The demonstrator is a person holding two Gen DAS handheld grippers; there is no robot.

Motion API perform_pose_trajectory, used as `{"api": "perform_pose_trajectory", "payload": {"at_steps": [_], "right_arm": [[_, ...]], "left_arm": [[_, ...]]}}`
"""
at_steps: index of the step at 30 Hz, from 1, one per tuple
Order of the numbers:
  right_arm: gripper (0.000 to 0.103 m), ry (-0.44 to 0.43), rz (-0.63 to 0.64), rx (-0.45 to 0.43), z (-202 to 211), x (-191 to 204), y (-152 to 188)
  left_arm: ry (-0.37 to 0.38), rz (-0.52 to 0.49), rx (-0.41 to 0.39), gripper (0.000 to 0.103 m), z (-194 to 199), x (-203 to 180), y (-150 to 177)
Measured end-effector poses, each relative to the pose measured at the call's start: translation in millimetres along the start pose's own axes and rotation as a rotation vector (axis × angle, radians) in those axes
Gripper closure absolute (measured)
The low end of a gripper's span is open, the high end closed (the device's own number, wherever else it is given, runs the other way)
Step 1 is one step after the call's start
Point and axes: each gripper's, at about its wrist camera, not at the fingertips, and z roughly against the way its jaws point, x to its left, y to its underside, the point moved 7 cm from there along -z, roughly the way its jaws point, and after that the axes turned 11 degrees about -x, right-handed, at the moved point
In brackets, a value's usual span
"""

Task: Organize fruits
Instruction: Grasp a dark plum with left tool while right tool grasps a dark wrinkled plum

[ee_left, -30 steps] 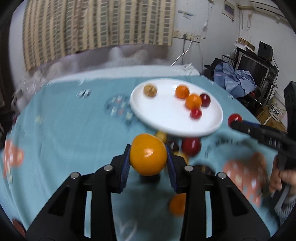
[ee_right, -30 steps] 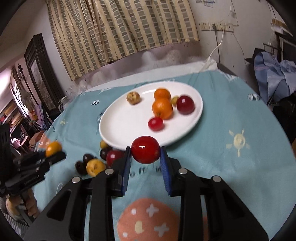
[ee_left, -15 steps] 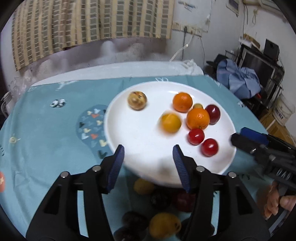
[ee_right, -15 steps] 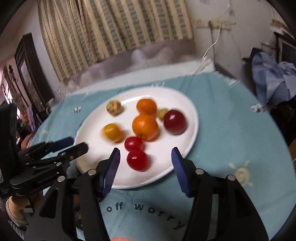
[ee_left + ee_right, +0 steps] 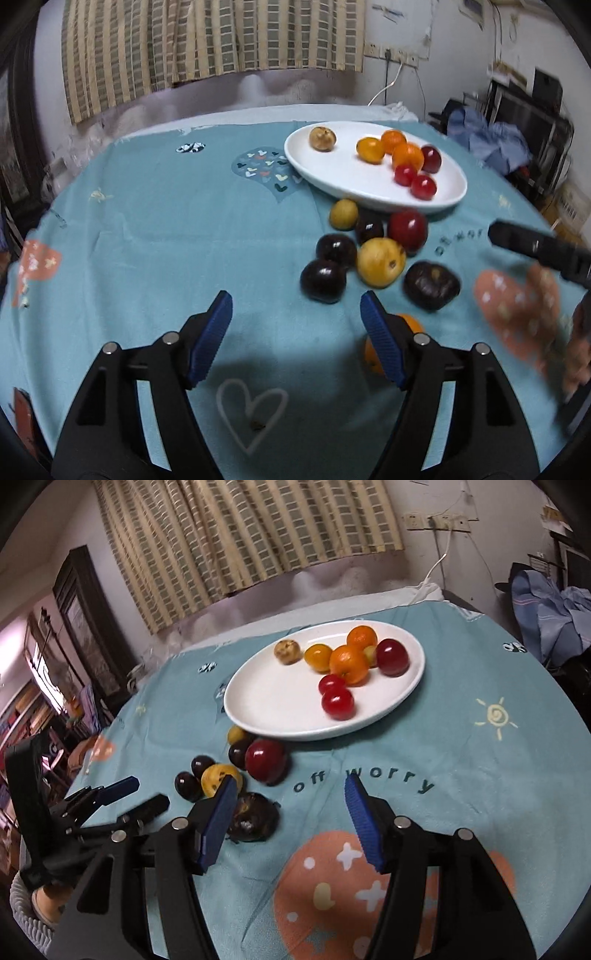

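Opening wider over the teal tablecloth (image 5: 155, 229), left gripper (image 5: 295, 314) with nothing between its blue pads (image 5: 210, 339), only bare cloth and a stitched heart outline (image 5: 251, 413) below; just ahead and to its right, loose fruit in a cluster: two dark plums (image 5: 323, 280), a yellow fruit (image 5: 380, 262), a red plum (image 5: 407, 229), a small yellow-green fruit (image 5: 343, 213) and a wrinkled dark fruit (image 5: 431, 285); half hidden behind the right finger, an orange (image 5: 410, 325)

Further ahead and to the right, white plate (image 5: 332, 173) carrying a brown fruit (image 5: 322, 138), a yellow-orange fruit (image 5: 370, 149), two oranges (image 5: 407, 156), a dark red plum (image 5: 431, 158) and two cherry tomatoes (image 5: 423, 186)

Opening slightly as well, right gripper (image 5: 288, 805) holding nothing, jaws parted above the cloth's "off worry" lettering (image 5: 362, 779); wrinkled dark fruit (image 5: 253, 816) just beyond its left finger, same cluster ahead-left, plate (image 5: 273, 709) straight ahead past the fruit; left gripper (image 5: 136, 794) low at far left of that view, beside a white basket rim (image 5: 22, 915)
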Motion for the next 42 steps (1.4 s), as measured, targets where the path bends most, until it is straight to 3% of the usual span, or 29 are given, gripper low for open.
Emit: {"api": "perform_pose_trajectory", "payload": {"at_steps": [7,12,18,20,23,25,35,38,42], "right_arm": [[0.042,0.013,-0.043,0.041,-9.0,-11.9,4.8],[0.042,0.011,-0.014,0.056,-11.4,-7.2,8.3],[0.042,0.018,-0.008,0.067,-13.6,-6.4,10.4],[0.042,0.017,-0.007,0.066,-13.8,-6.4,10.0],[0.042,0.017,-0.002,0.066,-14.9,-6.5,10.7],[0.042,0.017,0.001,0.069,-15.7,-6.2,11.7],[0.042,-0.017,0.059,0.099,-20.7,9.3,21.5],[0.042,-0.03,0.112,0.114,-23.2,19.7,28.3],[0.042,-0.025,0.183,0.135,-29.5,29.9,36.8]], "left_arm": [[-0.01,0.005,0.031,0.029,-21.7,7.0,-0.1],[0.019,0.003,0.074,0.029,-39.9,0.8,-2.1],[0.062,0.072,0.115,0.029,-49.0,7.9,1.9],[0.064,0.062,0.106,0.033,-47.0,6.8,2.3],[0.096,0.035,0.092,0.057,-44.1,-0.9,0.8],[0.115,0.015,0.093,0.063,-44.6,-7.0,0.5],[0.154,0.063,0.102,0.063,-51.6,-4.7,-1.2],[0.162,0.075,0.096,0.067,-50.7,-3.6,-1.8],[0.134,0.059,0.088,0.07,-48.3,-0.5,-2.2]]}}
